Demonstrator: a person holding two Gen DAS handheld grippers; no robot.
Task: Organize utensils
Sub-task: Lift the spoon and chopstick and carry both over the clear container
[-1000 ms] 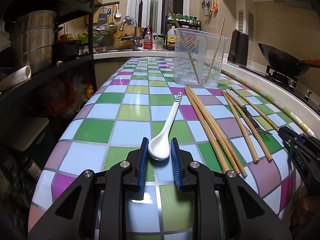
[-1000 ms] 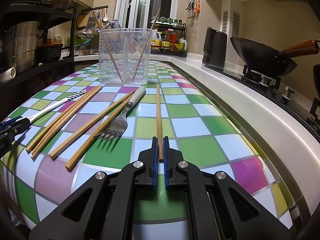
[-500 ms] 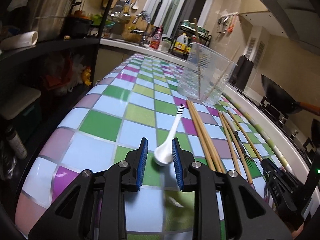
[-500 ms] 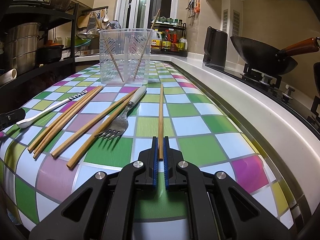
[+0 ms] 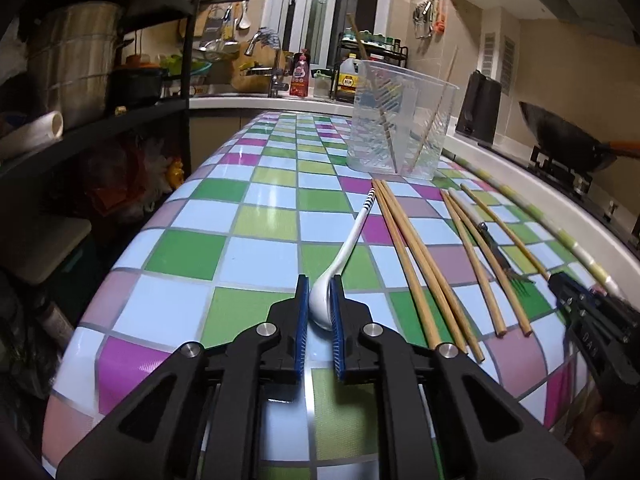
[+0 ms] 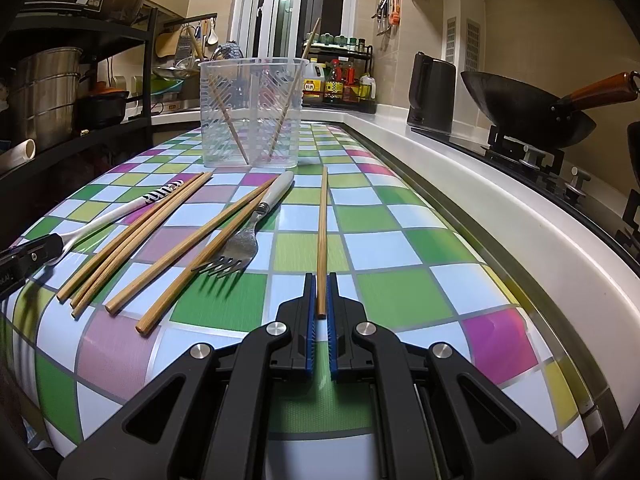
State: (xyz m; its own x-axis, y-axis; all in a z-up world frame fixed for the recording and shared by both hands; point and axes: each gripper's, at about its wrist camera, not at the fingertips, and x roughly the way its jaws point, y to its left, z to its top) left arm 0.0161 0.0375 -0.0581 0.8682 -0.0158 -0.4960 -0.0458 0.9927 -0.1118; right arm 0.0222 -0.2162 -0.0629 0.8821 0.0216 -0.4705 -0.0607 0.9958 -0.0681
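Left tongs (image 5: 321,302) had just been closing: a second back the blue pads stood apart either side of the white ceramic spoon with the black-striped handle (image 5: 347,248), now both pads pressed the bowl at lower centre of the left wrist view, handle running up-right across the checkered vinyl-covered table (image 5: 180,248). Whether the spoon had lifted off the table I couldn't tell. Right tongs (image 6: 321,295) were unchanged, nearly shut on the near end of a single bamboo chopstick (image 6: 322,220), which ran straight up the middle of the right wrist view toward the clear plastic ribbed container (image 6: 252,112). That container sat at upper centre with two chopsticks already leaning inside. Left loose on the table, left of centre in the right wrist view: a cluster of bamboo chopsticks (image 6: 132,240) and a metal fork with a pale handle (image 6: 248,236). My read: both hands had a grip, so the carry to the container looked like the next step, with most of the sorting not yet done.
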